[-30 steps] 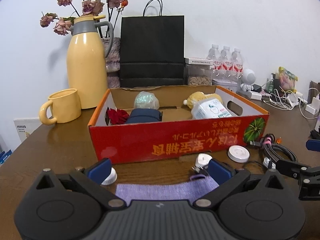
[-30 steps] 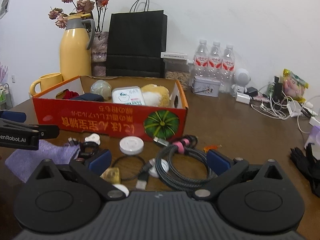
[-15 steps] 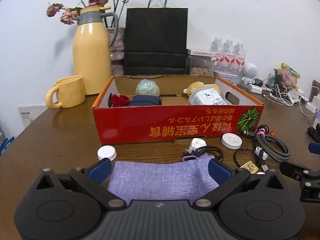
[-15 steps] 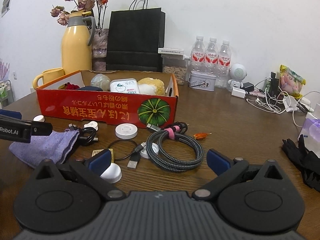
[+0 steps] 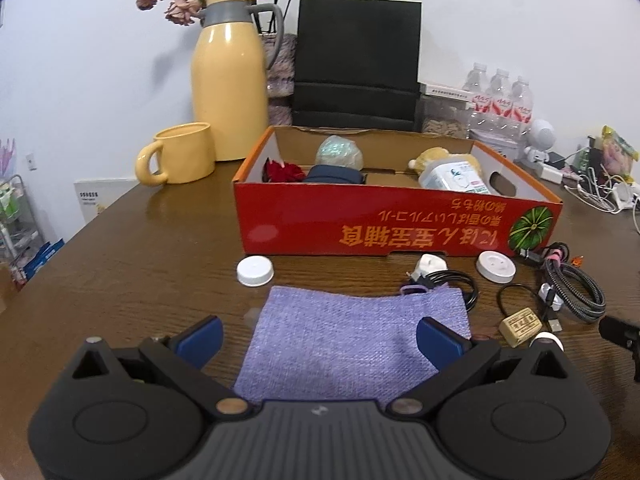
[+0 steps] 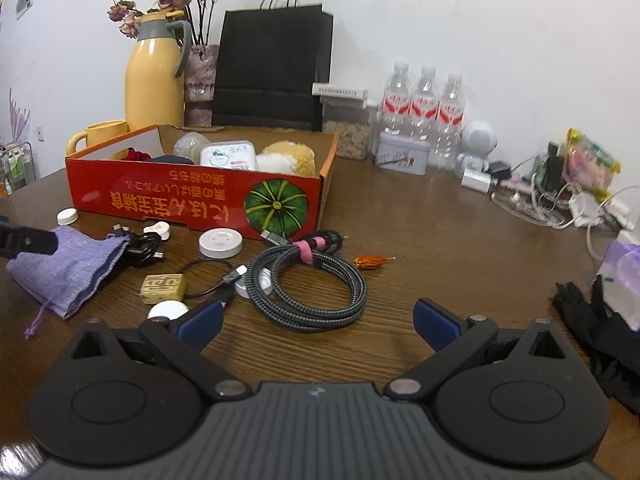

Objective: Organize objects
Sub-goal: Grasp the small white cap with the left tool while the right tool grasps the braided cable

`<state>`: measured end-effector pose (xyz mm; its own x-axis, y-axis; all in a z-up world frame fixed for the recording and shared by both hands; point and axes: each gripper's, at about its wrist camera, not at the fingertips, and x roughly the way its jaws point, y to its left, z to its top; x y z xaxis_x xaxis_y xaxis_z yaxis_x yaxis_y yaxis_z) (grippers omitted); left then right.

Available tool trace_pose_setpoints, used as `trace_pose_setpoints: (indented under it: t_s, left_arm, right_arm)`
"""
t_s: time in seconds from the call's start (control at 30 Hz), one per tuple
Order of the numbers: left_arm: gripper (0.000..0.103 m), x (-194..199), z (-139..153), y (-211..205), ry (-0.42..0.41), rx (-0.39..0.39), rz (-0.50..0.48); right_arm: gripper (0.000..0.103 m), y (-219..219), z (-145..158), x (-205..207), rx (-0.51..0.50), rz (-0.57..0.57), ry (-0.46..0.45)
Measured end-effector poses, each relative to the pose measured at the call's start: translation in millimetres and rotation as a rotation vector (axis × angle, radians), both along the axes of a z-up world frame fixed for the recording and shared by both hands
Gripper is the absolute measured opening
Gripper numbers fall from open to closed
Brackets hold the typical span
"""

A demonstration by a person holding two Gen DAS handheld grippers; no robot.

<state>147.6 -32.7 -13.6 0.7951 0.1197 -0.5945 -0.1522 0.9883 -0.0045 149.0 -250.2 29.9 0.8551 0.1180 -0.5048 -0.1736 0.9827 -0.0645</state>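
Note:
A red cardboard box holds a red flower, a dark pouch, a wipes pack and a plush toy. In front of it lie a purple cloth pouch, a white cap, a round white disc, a small tan block, a black cable and a coiled braided cable. My left gripper is open and empty, just above the pouch's near part. My right gripper is open and empty, just short of the braided cable. The box also shows in the right wrist view.
A yellow jug, yellow mug and black paper bag stand behind the box. Water bottles, a tin, a toy robot and tangled chargers line the back right. Black gloves lie at the right.
Both grippers have drawn back from the box and risen. More of the purple pouch and the small items in front of the box now show. Both stay open.

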Motion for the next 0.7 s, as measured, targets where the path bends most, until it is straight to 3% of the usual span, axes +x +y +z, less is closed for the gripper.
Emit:
trace_pose_setpoints:
  t_s: [0.23, 0.37, 0.47, 0.53, 0.7]
  left_arm:
    - [0.103, 0.1, 3.1, 1.6, 0.010, -0.010, 0.034]
    - [0.103, -1.2, 4.9, 4.6, 0.009, 0.003, 0.052]
    - [0.103, -1.1, 6.3, 8.3, -0.001, 0.011, 0.064]
    - [0.103, 1.1, 6.0, 10.8, -0.001, 0.016, 0.074]
    - [0.103, 5.6, 2.8, 20.2, 0.007, 0.008, 0.106]
  right_arm:
    - [0.103, -7.8, -1.3, 50.7, 0.100, 0.038, 0.146]
    - [0.103, -4.3, -12.8, 74.5, 0.099, 0.044, 0.195]
    - [0.103, -2.5, -18.0, 75.7, 0.087, 0.054, 0.184]
    - [0.091, -3.1, -17.2, 71.5, 0.095, 0.067, 0.169]
    - [0.088, -2.6, -10.8, 57.8, 0.111, 0.091, 0.111]
